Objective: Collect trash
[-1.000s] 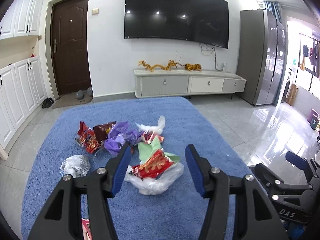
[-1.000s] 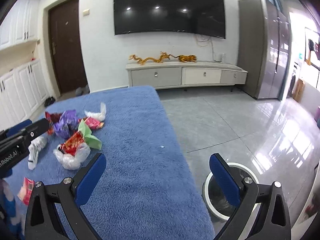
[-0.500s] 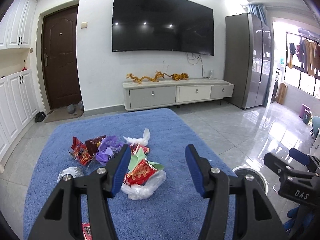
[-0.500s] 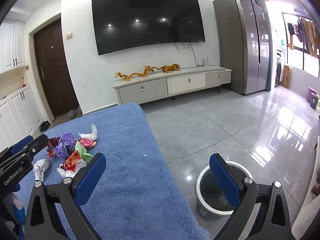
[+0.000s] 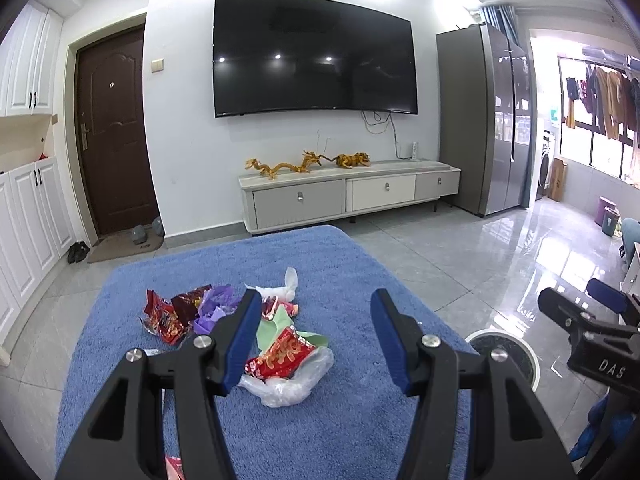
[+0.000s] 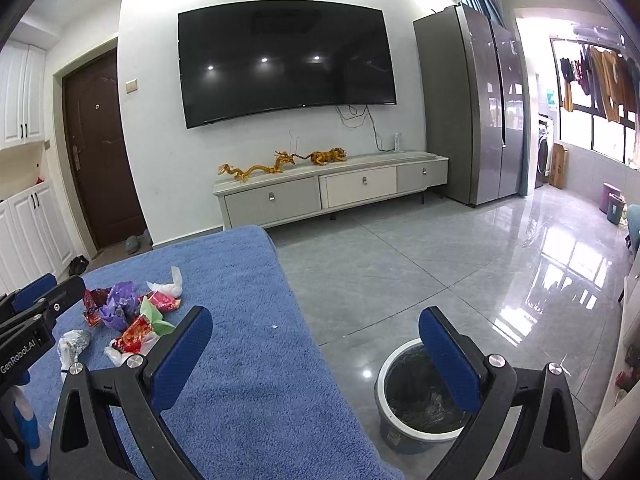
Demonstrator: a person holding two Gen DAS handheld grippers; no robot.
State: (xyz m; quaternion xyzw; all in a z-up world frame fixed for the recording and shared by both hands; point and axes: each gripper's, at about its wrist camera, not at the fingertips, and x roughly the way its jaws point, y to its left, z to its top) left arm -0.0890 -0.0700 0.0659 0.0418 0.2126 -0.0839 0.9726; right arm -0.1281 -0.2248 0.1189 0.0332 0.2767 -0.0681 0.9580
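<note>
A heap of trash lies on a blue carpeted surface: a red snack wrapper on a clear plastic bag, green paper, purple paper, dark red wrappers and a white tissue. My left gripper is open and empty, held above and just short of the red wrapper. My right gripper is open and empty, over the carpet's right edge. A bin with a black liner stands on the floor under its right finger. The heap lies left.
A grey TV cabinet and a wall TV stand behind. A tall grey fridge is at the right. Glossy tiled floor spreads to the right. A crumpled silver wrapper lies at the heap's near left.
Both grippers have risen and tilted up, so the heap sits lower and smaller in view. The bin has come into fuller view under the right gripper. Both stay open.
</note>
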